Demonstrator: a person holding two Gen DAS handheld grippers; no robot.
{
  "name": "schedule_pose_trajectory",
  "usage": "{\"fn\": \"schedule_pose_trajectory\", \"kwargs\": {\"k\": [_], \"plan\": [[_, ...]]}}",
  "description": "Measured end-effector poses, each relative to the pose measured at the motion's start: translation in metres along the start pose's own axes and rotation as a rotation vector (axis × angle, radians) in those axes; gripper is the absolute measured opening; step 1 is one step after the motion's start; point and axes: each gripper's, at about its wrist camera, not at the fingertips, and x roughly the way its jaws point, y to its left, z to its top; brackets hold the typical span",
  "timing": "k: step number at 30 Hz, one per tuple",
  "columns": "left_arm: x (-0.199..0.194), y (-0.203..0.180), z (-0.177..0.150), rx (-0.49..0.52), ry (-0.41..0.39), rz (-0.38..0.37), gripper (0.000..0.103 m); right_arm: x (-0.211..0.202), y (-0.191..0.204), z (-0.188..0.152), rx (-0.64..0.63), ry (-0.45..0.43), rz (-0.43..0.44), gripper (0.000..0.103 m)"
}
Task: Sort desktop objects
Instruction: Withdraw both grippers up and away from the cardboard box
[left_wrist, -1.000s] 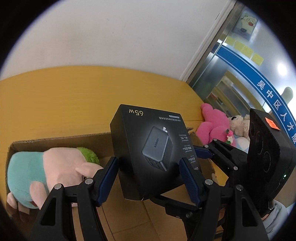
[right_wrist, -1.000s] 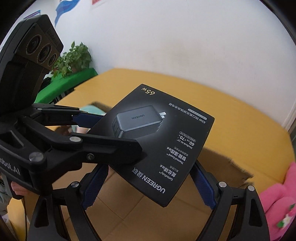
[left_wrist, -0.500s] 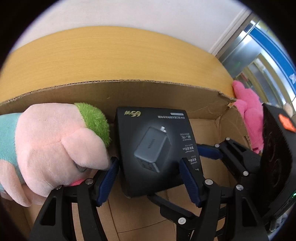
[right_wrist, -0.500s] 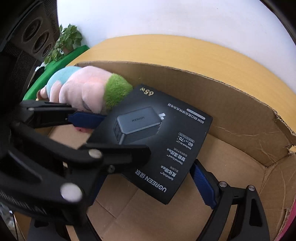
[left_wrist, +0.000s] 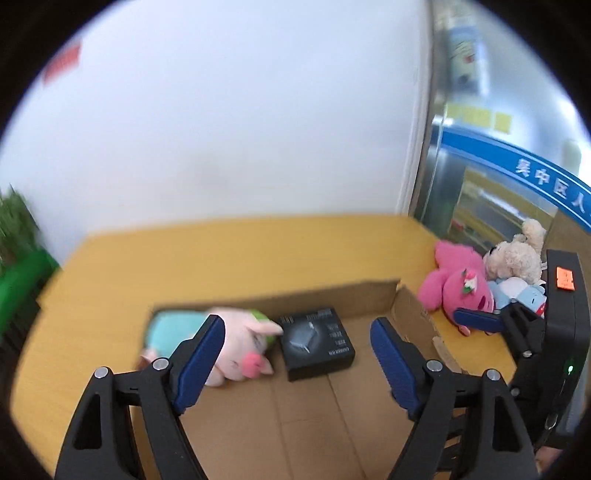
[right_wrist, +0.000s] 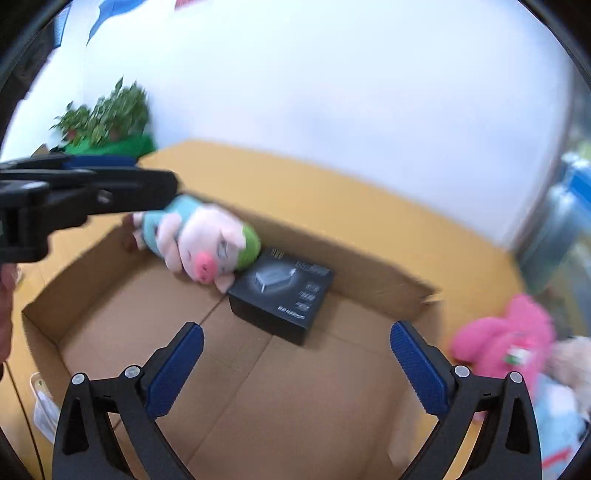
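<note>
Now both my left tongs (left_wrist: 297, 341) and right tongs (right_wrist: 297, 349) are spreading, nothing between them; the black charger box (right_wrist: 282, 293) I carried a moment ago lies inside the cardboard box (right_wrist: 332, 406), touching the pig plush (right_wrist: 207, 247). Pink plush (right_wrist: 506, 339) waits on the surface (right_wrist: 332, 192).
</note>
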Motion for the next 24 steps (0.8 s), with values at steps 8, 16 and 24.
{"fn": "schedule_pose_trajectory", "kwargs": {"k": [8,16,24], "plan": [[-0.105,-0.032,-0.034,0.073,-0.18,0.03,0.085,-0.113,0.026,-0.032,0.176,-0.158,-0.078,0.103],[-0.129,-0.05,-0.053,0.061,-0.187,0.011,0.085,-0.177,0.032,-0.06,0.232,-0.191,-0.102,0.103],[-0.139,-0.054,-0.073,0.051,-0.153,0.004,0.085,-0.197,0.049,-0.075,0.224,-0.211,-0.095,0.103]]}}
